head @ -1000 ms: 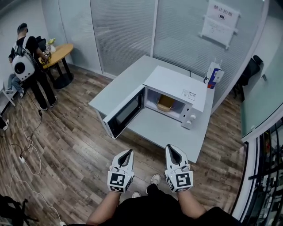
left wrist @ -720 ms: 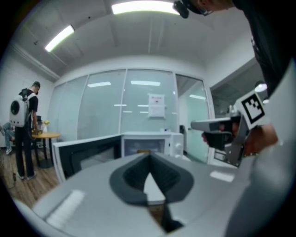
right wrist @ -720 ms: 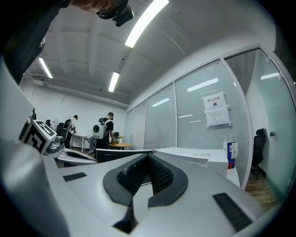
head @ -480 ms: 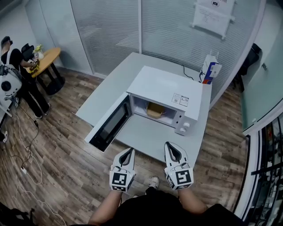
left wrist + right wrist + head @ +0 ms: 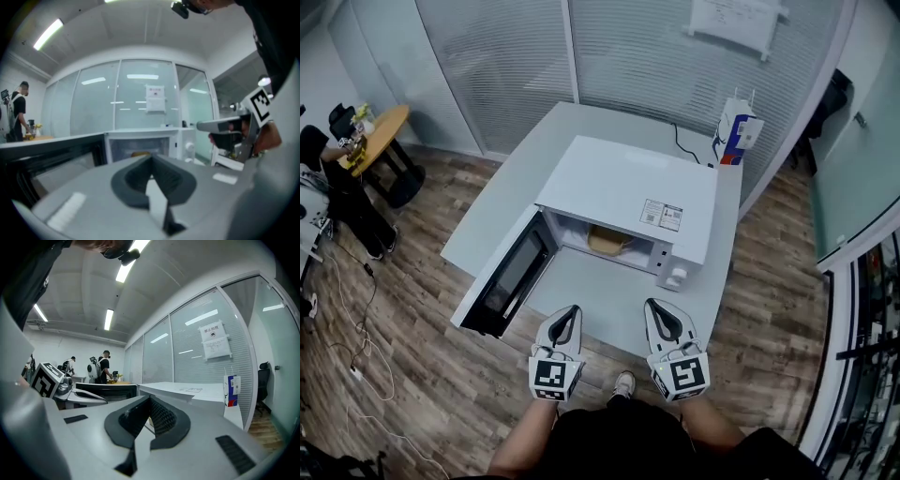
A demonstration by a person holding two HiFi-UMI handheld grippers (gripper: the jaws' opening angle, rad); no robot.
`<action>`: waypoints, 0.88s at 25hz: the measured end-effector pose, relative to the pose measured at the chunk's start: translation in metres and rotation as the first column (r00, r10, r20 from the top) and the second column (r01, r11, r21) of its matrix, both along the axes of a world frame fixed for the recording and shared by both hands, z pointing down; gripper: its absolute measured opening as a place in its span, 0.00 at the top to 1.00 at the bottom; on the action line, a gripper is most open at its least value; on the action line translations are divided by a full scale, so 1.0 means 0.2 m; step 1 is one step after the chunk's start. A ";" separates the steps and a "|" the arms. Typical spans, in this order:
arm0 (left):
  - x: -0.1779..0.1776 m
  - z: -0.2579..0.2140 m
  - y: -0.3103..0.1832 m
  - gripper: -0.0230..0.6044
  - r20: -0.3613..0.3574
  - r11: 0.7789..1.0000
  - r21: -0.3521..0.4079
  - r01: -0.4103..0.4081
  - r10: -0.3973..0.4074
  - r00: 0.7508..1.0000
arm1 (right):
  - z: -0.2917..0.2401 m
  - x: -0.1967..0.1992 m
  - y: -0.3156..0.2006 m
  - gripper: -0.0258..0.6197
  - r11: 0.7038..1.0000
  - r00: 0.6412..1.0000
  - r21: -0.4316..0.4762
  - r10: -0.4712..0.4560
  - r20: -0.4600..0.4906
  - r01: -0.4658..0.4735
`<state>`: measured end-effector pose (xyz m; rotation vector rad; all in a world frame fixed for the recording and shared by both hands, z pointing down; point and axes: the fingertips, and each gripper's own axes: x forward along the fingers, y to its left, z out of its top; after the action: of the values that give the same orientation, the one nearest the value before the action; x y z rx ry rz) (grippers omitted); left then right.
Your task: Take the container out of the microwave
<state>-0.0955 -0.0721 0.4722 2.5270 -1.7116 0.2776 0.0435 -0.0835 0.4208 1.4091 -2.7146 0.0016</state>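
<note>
Head view: a white microwave [image 5: 628,183] stands on a pale grey table [image 5: 591,305], its door [image 5: 502,281] swung open to the left.
Container look: the container [image 5: 607,242] is tan, rounded and shallow. Only its front part shows under the microwave's top edge. The left gripper view shows just a small brownish sliver of it [image 5: 140,153].
Container place: it sits on the floor of the microwave's cavity, near the middle, well apart from both grippers.
Left gripper: the left gripper [image 5: 572,310] has its jaws pressed together with nothing between them. Its tip is at the near table edge and aims toward the open cavity.
Right gripper: the right gripper [image 5: 654,306] has its jaws closed tip to tip and is empty. It is beside the left one, in front of the microwave's knob side.
Carton: a blue, white and red carton [image 5: 736,131] stands at the far right of the table, behind the microwave.
Change since a second ago: the microwave and table sit nearer and lower in the head view. The gripper tips now reach the table edge instead of hanging over the wood floor. Less of the container shows. Both pairs of jaws are as closed as before.
</note>
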 end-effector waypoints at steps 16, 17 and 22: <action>0.15 0.19 -0.22 0.96 -0.008 0.993 -0.074 -0.089 0.088 0.996 | 0.15 0.05 -0.13 0.96 0.996 0.998 -0.071 0.061 0.003 -0.060; 0.16 0.20 -0.23 0.96 -0.010 0.992 -0.079 -0.095 0.095 0.995 | 0.17 0.05 -0.14 0.96 0.995 0.998 -0.077 0.066 -0.003 -0.066; 0.15 0.29 -0.31 0.96 0.010 0.993 -0.089 -0.073 0.074 0.997 | 0.27 0.04 -0.20 0.96 0.988 0.995 -0.124 0.094 -0.022 -0.096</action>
<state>-0.0650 -0.1344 0.5302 2.5329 -1.5763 0.3666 0.0510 -0.1228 0.4750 1.4937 -2.5816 0.1631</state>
